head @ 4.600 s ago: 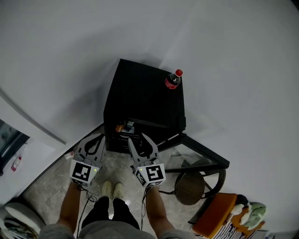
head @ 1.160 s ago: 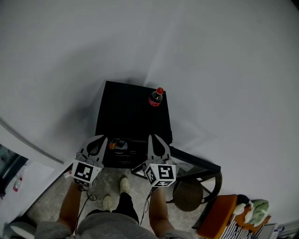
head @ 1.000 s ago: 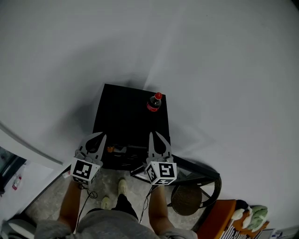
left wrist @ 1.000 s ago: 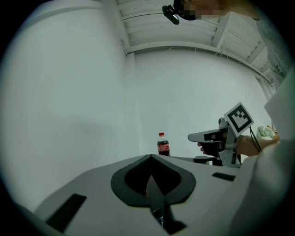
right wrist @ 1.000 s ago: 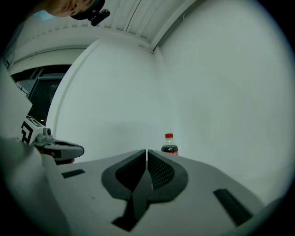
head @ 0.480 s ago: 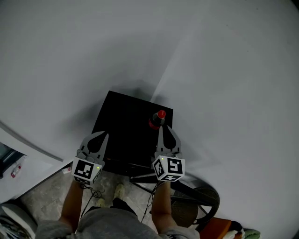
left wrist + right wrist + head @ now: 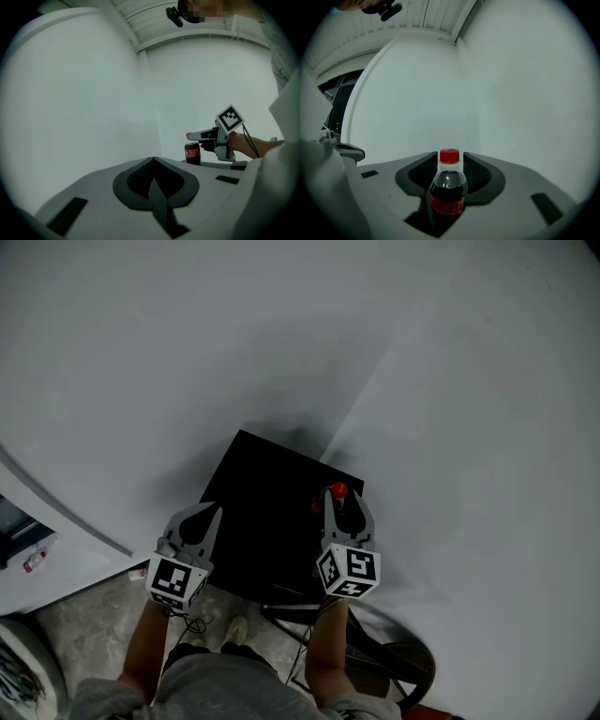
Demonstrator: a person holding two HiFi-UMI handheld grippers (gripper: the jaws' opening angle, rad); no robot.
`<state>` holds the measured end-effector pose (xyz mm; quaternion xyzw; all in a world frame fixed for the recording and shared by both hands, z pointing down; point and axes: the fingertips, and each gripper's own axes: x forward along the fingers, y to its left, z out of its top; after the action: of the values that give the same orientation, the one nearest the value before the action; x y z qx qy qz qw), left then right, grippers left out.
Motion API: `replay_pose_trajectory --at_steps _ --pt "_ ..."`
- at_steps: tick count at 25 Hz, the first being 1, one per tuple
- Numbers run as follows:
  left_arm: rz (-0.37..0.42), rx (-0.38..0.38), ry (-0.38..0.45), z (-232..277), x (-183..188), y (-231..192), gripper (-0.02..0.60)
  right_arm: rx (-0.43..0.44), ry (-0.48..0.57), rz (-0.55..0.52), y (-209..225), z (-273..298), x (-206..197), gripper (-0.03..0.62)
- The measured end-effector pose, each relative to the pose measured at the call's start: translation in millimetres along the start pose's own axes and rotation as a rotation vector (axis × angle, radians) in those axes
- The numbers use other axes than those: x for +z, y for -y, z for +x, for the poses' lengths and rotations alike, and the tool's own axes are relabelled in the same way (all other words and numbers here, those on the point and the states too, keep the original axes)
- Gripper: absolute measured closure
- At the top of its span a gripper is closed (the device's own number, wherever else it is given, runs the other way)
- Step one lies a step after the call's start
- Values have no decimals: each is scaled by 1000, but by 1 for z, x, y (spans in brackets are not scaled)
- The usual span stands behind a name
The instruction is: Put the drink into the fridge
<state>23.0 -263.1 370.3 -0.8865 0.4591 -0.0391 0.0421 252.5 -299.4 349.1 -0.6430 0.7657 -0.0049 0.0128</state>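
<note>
Right gripper (image 7: 343, 504) is reaching level over the black fridge (image 7: 267, 507), its jaws having just been opening and standing apart around the cola bottle (image 7: 449, 188), not pressing it. That bottle is standing upright on the fridge top. Left gripper (image 7: 204, 515) is hovering by the fridge's left edge, jaws closed and empty.

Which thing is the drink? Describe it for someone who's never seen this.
Find the black fridge in the corner of white walls. On its top, near the right edge, stands a small cola bottle between the right gripper's jaws, which have just been opening and don't press it. Red cap, red label, dark liquid: the only thing on that top.
</note>
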Motion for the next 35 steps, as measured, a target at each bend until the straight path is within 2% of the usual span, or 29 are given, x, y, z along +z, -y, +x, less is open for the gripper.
replay_pose_trajectory --at_steps 5,8,23,35 --pt "-4 41 -19 0 -8 -10 577 11 -6 -6 -1 10 -2 424" --pt "-8 39 -18 4 -7 -9 577 8 -12 -22 -2 11 -2 439" --pt "-15 -32 15 -5 -2 2 577 11 -26 -2 -7 3 2 448" --pt "-30 -121 50 -42 5 -6 577 -33 28 -54 -55 -48 40 448"
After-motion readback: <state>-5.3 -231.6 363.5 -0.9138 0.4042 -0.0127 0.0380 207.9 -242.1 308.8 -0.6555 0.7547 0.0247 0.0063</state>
